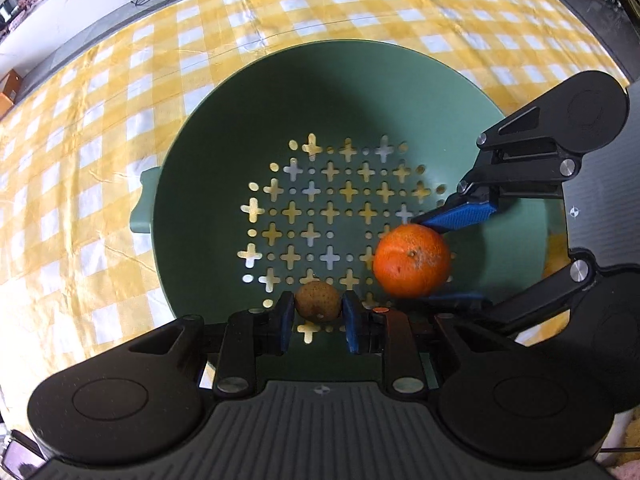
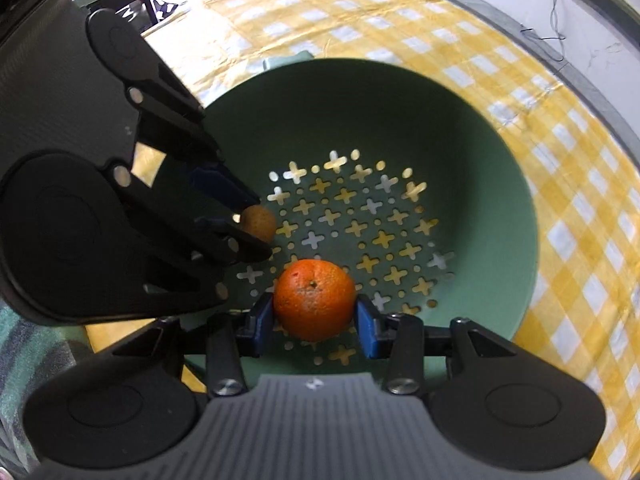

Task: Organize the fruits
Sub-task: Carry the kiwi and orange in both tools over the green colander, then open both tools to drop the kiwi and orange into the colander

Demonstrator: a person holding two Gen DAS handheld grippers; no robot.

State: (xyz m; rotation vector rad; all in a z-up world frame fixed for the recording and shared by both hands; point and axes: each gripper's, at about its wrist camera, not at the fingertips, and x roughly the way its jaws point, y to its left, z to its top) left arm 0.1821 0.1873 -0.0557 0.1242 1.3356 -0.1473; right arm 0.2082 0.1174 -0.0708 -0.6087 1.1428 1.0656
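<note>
A green colander (image 1: 256, 92) with cross-shaped and round holes in its floor stood on a worktop (image 1: 80, 128) covered by a yellow-and-white checked cloth. Both hand-held grippers reached down inside it.

The left hand-held gripper (image 1: 319, 312) had its blue pads closed against the two sides of a small brown, rough-skinned fruit (image 1: 318, 302), possibly a longan, near the close side of the colander's perforated floor. In the right wrist view the same fruit (image 2: 259, 223) showed between the tips of that gripper (image 2: 256, 224).

The right hand-held gripper (image 2: 316, 312) gripped an orange (image 2: 315, 299), one blue pad pressed on each side, the stem end facing up. Whether the orange rested on the floor of the colander or hung just above it could not be told. In the left wrist view the orange (image 1: 412, 261) sat just beside the small brown fruit, the two apart.
</note>
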